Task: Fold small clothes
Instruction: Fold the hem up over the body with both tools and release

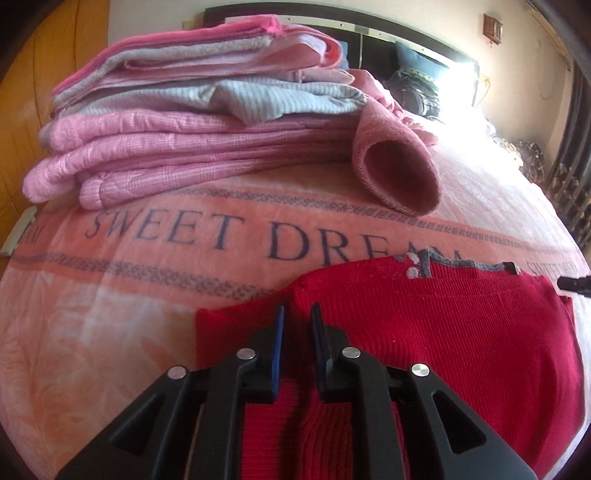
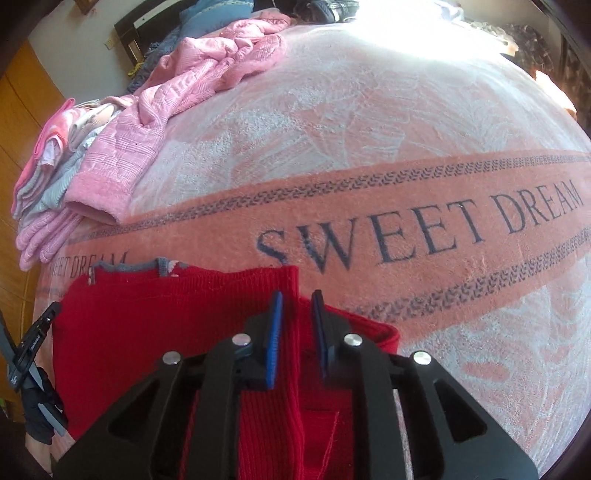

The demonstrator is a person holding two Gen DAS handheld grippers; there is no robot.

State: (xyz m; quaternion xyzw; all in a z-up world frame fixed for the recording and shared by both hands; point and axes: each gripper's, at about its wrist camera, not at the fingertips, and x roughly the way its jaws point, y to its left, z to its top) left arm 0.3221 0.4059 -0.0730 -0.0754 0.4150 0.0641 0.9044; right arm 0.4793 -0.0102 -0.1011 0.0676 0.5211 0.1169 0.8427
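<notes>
A red knit sweater (image 1: 461, 332) with a grey collar (image 1: 461, 264) lies flat on the pink "SWEET DREAM" blanket (image 1: 129, 295). My left gripper (image 1: 298, 317) is over its left part, with its jaws nearly together on a raised ridge of red fabric. In the right wrist view the sweater (image 2: 147, 314) fills the lower left. My right gripper (image 2: 297, 306) pinches a fold at its right edge in the same way. The right gripper's tip (image 1: 574, 283) shows at the sweater's far right corner. The left gripper (image 2: 33, 350) shows at the sweater's left side.
A stack of folded pink and grey clothes (image 1: 184, 129) sits at the back left of the bed, also visible as the stack (image 2: 48, 184). A pink sleeve cuff (image 1: 399, 173) hangs off it. A dark headboard (image 1: 332, 18), pillows and an orange wardrobe (image 1: 55, 55) lie beyond. The blanket (image 2: 406, 147) stretches bare to the right.
</notes>
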